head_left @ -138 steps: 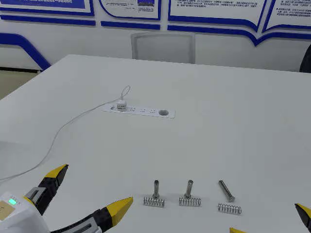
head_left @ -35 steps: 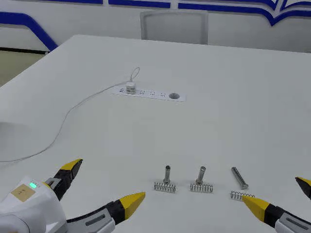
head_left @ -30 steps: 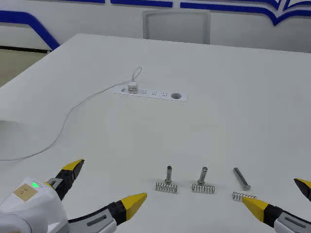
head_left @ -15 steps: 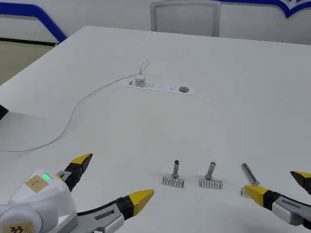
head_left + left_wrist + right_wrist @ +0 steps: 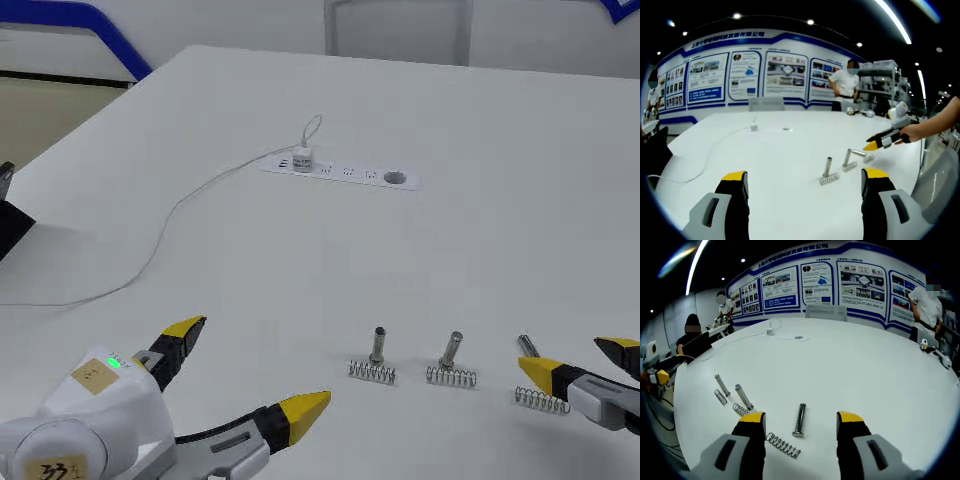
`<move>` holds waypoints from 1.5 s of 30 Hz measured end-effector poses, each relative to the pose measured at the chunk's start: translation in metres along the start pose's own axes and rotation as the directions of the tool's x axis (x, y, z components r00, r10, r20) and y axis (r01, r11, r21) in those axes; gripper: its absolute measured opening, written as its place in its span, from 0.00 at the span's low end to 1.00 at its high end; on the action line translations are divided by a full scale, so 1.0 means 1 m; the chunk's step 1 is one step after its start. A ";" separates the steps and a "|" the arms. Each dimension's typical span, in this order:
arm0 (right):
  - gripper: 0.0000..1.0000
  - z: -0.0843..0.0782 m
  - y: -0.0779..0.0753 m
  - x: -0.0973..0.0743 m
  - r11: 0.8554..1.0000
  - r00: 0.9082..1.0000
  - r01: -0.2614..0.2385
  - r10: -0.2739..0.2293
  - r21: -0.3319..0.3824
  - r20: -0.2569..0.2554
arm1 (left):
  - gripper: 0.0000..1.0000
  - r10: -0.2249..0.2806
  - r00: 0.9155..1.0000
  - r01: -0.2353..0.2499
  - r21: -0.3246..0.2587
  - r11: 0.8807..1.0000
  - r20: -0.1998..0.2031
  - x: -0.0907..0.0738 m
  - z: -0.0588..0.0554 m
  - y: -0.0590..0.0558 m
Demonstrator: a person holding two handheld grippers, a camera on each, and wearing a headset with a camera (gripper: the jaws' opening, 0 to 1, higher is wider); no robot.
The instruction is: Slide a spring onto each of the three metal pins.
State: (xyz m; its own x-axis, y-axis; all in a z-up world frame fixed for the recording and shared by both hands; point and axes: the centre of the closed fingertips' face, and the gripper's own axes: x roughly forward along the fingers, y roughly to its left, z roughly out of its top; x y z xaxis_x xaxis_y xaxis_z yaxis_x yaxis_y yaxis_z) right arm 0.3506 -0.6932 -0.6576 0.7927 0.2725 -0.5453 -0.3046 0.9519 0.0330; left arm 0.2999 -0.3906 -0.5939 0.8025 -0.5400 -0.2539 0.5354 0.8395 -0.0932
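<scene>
Left pin (image 5: pixel 379 343), middle pin (image 5: pixel 453 347) and right pin (image 5: pixel 526 345) are sitting in a row on the table (image 5: pixel 500 150), a spring (image 5: pixel 451 376) lying just in front of each, power strip (image 5: pixel 345 172) sitting well behind, cable (image 5: pixel 170 225) trailing off left.

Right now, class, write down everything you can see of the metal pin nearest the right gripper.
The pin is a slim, smooth rod of shiny silver metal with a slightly wider head at one end. It lies flat on the white table, bare, head toward the right gripper, whose open jaws touch nothing. A loose spring lies beside it, apart.
</scene>
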 end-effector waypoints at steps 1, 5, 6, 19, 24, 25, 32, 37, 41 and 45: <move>0.56 0.000 0.000 0.003 1.000 1.000 0.000 0.000 -0.004 -0.007 | 0.95 0.002 1.000 -0.002 0.005 1.000 -0.001 0.000 0.000 0.000; 0.55 -0.001 0.002 0.012 1.000 1.000 0.006 -0.006 -0.013 -0.027 | 0.93 0.014 1.000 -0.014 0.028 1.000 -0.003 -0.001 0.000 0.002; 0.54 -0.001 0.002 0.014 1.000 0.999 0.007 -0.007 -0.015 -0.032 | 0.93 0.015 1.000 -0.015 0.027 1.000 -0.003 -0.001 0.000 0.002; 0.38 -0.013 0.005 0.040 1.000 0.992 -0.016 0.015 -0.007 -0.124 | 0.92 0.023 0.999 -0.023 0.018 1.000 -0.032 -0.001 -0.006 0.005; 0.33 -0.018 0.003 0.043 1.000 0.989 -0.005 0.007 0.010 -0.146 | 0.92 0.021 0.999 -0.020 0.018 1.000 -0.039 -0.001 -0.008 0.004; 0.33 -0.019 0.003 0.043 1.000 0.989 -0.004 0.007 0.014 -0.148 | 0.91 0.019 0.999 -0.019 0.017 1.000 -0.043 0.000 -0.008 0.004; 0.26 -0.015 0.002 0.050 1.000 0.987 0.004 -0.006 -0.011 -0.159 | 0.91 0.013 0.998 -0.012 0.022 1.000 -0.060 0.000 -0.012 0.003; 0.23 -0.015 0.001 0.050 0.999 0.984 0.008 -0.014 -0.034 -0.180 | 0.91 0.009 0.998 -0.007 0.023 1.000 -0.066 0.001 -0.014 0.002; 0.17 -0.016 0.005 0.049 0.999 0.982 -0.005 -0.001 -0.031 -0.190 | 0.90 0.007 0.998 -0.005 0.024 1.000 -0.068 0.001 -0.014 0.002; 0.16 -0.016 0.005 0.048 1.000 0.979 -0.003 -0.003 -0.031 -0.206 | 0.90 0.007 0.998 -0.005 0.024 1.000 -0.068 0.001 -0.014 0.001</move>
State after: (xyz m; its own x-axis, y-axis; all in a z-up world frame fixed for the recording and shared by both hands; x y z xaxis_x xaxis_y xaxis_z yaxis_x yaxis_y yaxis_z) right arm 0.3786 -0.6776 -0.6971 0.6682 0.2348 -0.7059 -0.3234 0.9462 0.0086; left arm 0.2974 -0.3889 -0.6079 0.7862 -0.5291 -0.3193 0.5375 0.8404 -0.0692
